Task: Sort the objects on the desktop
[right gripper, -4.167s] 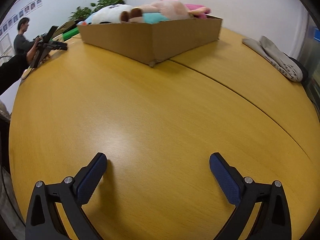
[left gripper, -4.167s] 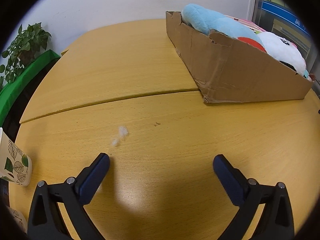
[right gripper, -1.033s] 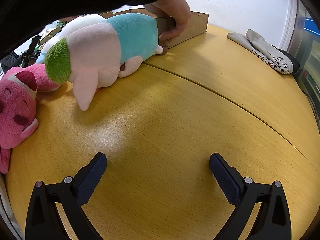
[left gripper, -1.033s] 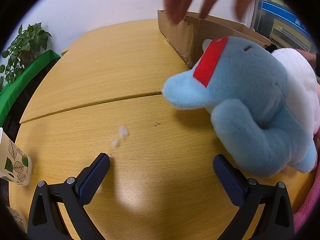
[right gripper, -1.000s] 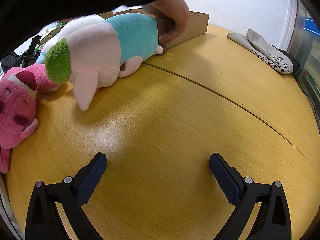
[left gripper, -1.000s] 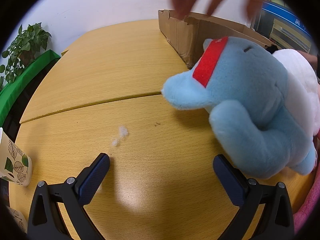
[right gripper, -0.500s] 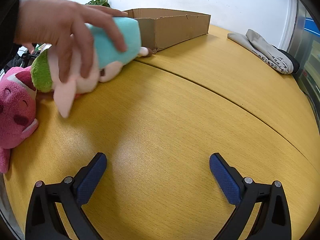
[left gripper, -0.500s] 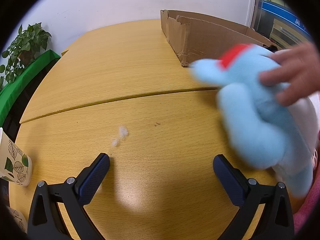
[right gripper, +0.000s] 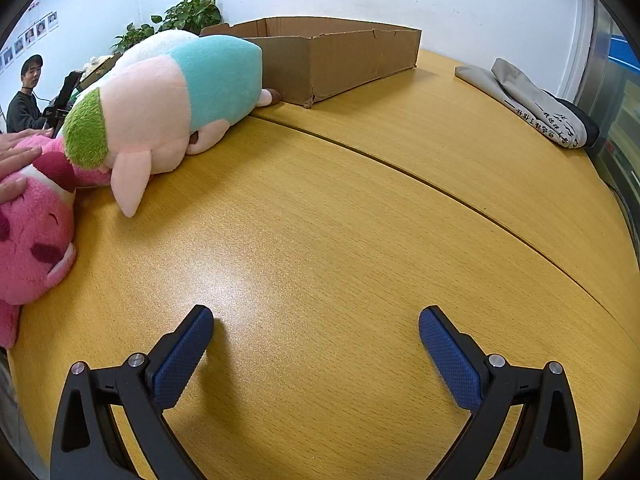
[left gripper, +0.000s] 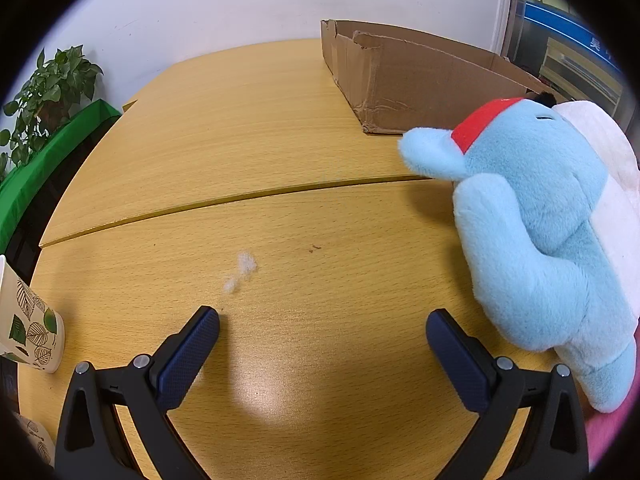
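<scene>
Now, stage: sorting looks not yet begun; toys lie loose on the bench [left gripper: 248,128] and the box [left gripper: 420,80] shows no contents from here.
Left gripper [left gripper: 322,334]: jaws wide, empty, low over bare wood.
Right gripper [right gripper: 316,330]: jaws wide, empty, also over bare wood.
Blue toy [left gripper: 536,236]: at about 2 o'clock from the left gripper, just beside its right finger; long axis runs from 5 o'clock up to 12 o'clock, red band toward the box.
White toy [left gripper: 600,152]: pressed against the blue toy's far side, partly hidden.
Pig toy [right gripper: 172,100]: at 10 o'clock from the right gripper, well apart; long axis points 2 o'clock toward the box, its foot just beside the box corner.
Pink toy [right gripper: 32,240]: at 9 o'clock, at the bench's edge, a hand [right gripper: 16,160] resting on it.
Nearer arm: judged the left, for the blue toy.
Open room: clear wood between both grippers and the box; a seam crosses it.
Edges: cup [left gripper: 28,320] at the left gripper's 9 o'clock; folded cloth [right gripper: 532,104] at the right gripper's 2 o'clock, far off.
</scene>
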`<action>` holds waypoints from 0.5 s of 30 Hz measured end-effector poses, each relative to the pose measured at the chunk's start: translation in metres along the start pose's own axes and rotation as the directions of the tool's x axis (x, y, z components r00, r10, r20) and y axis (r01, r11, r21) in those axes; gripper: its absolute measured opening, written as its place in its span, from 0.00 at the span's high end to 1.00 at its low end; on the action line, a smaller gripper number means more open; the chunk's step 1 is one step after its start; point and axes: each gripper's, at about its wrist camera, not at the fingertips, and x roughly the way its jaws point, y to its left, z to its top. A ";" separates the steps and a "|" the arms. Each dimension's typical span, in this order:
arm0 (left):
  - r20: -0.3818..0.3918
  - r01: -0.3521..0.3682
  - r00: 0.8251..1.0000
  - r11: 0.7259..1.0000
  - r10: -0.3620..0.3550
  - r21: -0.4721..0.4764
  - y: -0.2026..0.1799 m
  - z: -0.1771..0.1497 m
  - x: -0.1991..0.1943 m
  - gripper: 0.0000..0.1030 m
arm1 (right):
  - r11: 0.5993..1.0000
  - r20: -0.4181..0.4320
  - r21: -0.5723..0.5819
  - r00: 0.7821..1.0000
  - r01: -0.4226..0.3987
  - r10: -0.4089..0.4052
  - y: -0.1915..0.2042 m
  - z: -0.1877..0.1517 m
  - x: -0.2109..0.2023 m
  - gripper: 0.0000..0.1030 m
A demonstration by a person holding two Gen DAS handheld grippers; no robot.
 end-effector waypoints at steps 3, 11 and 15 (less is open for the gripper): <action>-0.001 0.000 1.000 1.000 0.000 0.000 0.004 0.002 0.002 0.00 | 1.000 0.000 0.000 1.000 0.000 0.000 0.000 0.000 0.000 0.00; -0.001 0.000 1.000 1.000 0.000 0.000 0.009 0.004 0.005 0.00 | 1.000 0.000 0.000 1.000 0.001 -0.001 0.000 0.000 0.000 0.00; -0.001 0.000 1.000 1.000 0.000 -0.001 0.009 0.004 0.004 0.00 | 1.000 0.000 0.000 1.000 0.000 0.000 0.000 0.000 0.000 0.00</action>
